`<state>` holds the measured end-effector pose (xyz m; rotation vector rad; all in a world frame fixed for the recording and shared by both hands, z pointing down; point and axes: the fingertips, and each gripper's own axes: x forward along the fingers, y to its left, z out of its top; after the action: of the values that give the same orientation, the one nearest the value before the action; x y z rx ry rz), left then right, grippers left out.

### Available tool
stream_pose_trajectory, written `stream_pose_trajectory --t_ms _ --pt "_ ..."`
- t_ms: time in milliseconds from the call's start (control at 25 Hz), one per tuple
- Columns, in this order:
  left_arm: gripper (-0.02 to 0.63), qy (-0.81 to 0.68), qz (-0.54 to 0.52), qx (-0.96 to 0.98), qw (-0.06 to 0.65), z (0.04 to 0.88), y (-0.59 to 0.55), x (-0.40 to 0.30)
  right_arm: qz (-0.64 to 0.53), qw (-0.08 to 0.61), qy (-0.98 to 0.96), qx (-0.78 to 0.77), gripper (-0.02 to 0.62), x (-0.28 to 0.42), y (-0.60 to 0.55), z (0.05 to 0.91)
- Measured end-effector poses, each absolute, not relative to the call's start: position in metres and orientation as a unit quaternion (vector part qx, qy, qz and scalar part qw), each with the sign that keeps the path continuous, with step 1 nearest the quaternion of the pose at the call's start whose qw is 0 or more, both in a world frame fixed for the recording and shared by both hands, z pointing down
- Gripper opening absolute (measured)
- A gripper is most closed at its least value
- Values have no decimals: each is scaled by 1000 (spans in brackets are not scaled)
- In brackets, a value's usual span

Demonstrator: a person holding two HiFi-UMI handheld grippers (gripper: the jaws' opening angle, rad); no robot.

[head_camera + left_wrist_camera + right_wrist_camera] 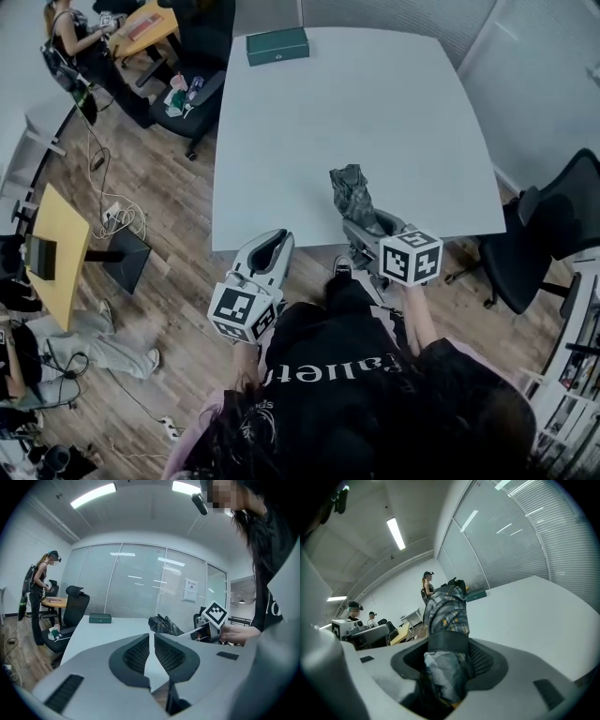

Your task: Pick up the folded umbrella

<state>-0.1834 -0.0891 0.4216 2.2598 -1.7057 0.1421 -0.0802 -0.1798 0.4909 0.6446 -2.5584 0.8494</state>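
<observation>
Grey-plaid folded umbrella (446,616) is clamped by the right gripper (449,658), five o'clock on the white table (375,103); the left gripper (151,654) is kept narrow, empty. Lifting is judged in hand; a steady raise is needed.

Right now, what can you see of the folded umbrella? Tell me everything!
The folded umbrella is a soft, crumpled bundle of grey checked cloth with little yellow-orange spots. A dark strap wraps round it. The right claw is shut on its lower part, with pads pressing both sides, and the rest pokes forward and upward from the claw. In the head view it hangs over the near edge of the white table, seemingly lifted off it. Nothing else touches it.
</observation>
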Motion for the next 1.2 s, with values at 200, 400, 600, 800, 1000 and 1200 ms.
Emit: stream_pose_trajectory --t_ms 200,400,600,800,1000,1200 --pt "51 -586 41 795 152 424 -43 -178 311 172 -907 224 236 -81 -122 485" --pt "51 -573 35 804 156 428 -11 -168 321 170 -905 223 236 -78 -81 482" --pt "51 -561 26 812 159 427 8 -157 325 167 -902 229 236 -70 -53 476" --pt "51 -548 24 820 164 430 18 -139 327 164 -901 235 236 -57 -40 474" --pt "51 -547 23 822 158 427 18 -129 331 162 -899 238 236 -43 -36 474" --pt "51 -552 20 819 155 421 16 -115 337 160 -897 237 236 -24 -30 472"
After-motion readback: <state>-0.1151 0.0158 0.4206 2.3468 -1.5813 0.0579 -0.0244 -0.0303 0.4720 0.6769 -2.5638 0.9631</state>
